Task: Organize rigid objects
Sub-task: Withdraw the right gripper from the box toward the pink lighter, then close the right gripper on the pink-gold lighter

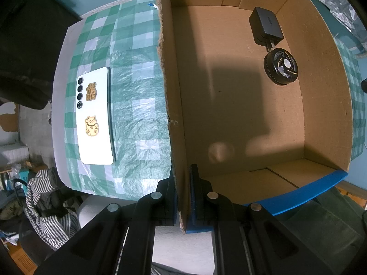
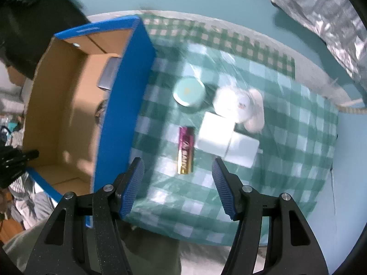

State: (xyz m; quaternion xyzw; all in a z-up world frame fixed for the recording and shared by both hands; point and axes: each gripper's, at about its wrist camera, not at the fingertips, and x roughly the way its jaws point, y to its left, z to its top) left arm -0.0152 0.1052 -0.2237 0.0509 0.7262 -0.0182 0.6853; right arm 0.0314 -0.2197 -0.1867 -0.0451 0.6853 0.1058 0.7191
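left gripper (image 1: 182,197) points straight down and its jaws are pinched tight on the cardboard box's side wall (image 1: 170,105), one blue pad outside, one inside, right near the box corner. so it's clamped on the box (image 1: 240,114), basically holding the wall edge.

inside the box, over by the far wall, there's a black power adapter (image 1: 266,26) and a round black fan-looking thing (image 1: 281,66) just below it, the adapter's prongs about touching it. the rest of the box floor is bare cardboard with a big shadow across it.

outside the box, on the green checked tablecloth (image 1: 135,91), a white phone (image 1: 95,115) lies face down, camera lenses in a row, with two gold stickers on its back, one a lucky cat.

right gripper (image 2: 177,183) also aims down, hovering over the tablecloth beside the blue outside wall of the box (image 2: 121,105). its jaws stand apart with nothing between the pads. just ahead of it lies a purple and gold battery (image 2: 186,150), lengthwise toward the gripper. next to the battery are two white blocks (image 2: 215,133) touching each other, further on a round teal-lidded tin (image 2: 189,91) and some white round thing (image 2: 231,102), maybe a jar, the frame's too blurry to say.
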